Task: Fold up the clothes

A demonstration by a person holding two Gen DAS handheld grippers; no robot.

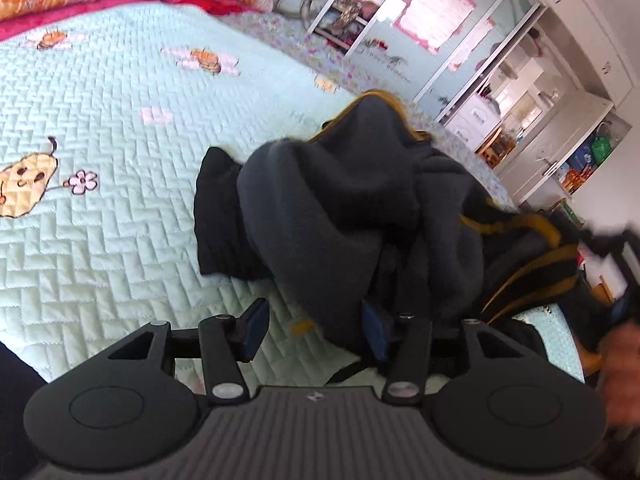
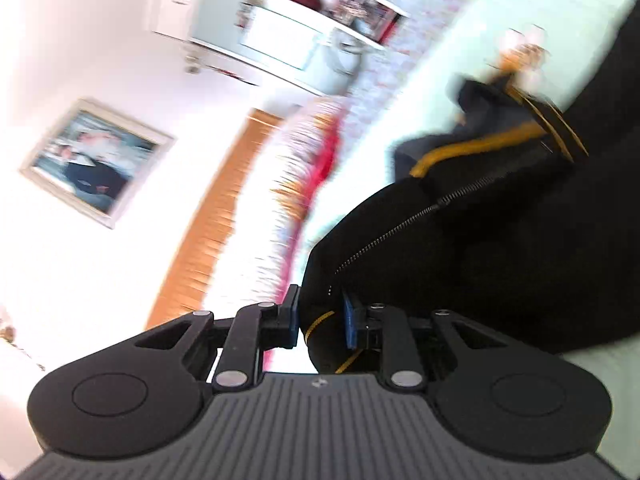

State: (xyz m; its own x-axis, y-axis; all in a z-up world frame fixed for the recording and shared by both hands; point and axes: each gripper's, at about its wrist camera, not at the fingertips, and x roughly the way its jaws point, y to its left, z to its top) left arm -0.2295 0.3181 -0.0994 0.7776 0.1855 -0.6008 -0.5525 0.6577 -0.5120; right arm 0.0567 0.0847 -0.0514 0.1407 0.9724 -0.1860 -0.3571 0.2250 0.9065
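Left-wrist view: a mint quilted bedspread [image 1: 120, 220] with embroidered pears and flowers fills the field from 9 to 12 o'clock, and serves as the folding surface. At centre lies the task garment, a dark jacket [image 1: 340, 208] with mustard-yellow trim, heaped rather than flat, its fleece lining turned outward; one black cuff [image 1: 218, 216] trails toward 9 o'clock. At 6 o'clock the left tongs [image 1: 316, 332] stand open; a fold of fabric drapes over the pad at the right, but the other pad is clear of the cloth, so nothing is clamped. White shelving [image 1: 532, 92] occupies 1 to 2 o'clock. At 3 o'clock the edge of the right hand [image 1: 620, 364] appears, blurred. Right-wrist view: heavy motion blur; a framed picture [image 2: 96, 160] hangs at 9 o'clock. The right tongs [image 2: 320, 326], at 6 o'clock, are closed on a bunched edge of the jacket [image 2: 500, 260] near its zipper [image 2: 400, 232], fabric rising toward 2 o'clock. This grip probably serves to lift and spread the heap before any fold is made.
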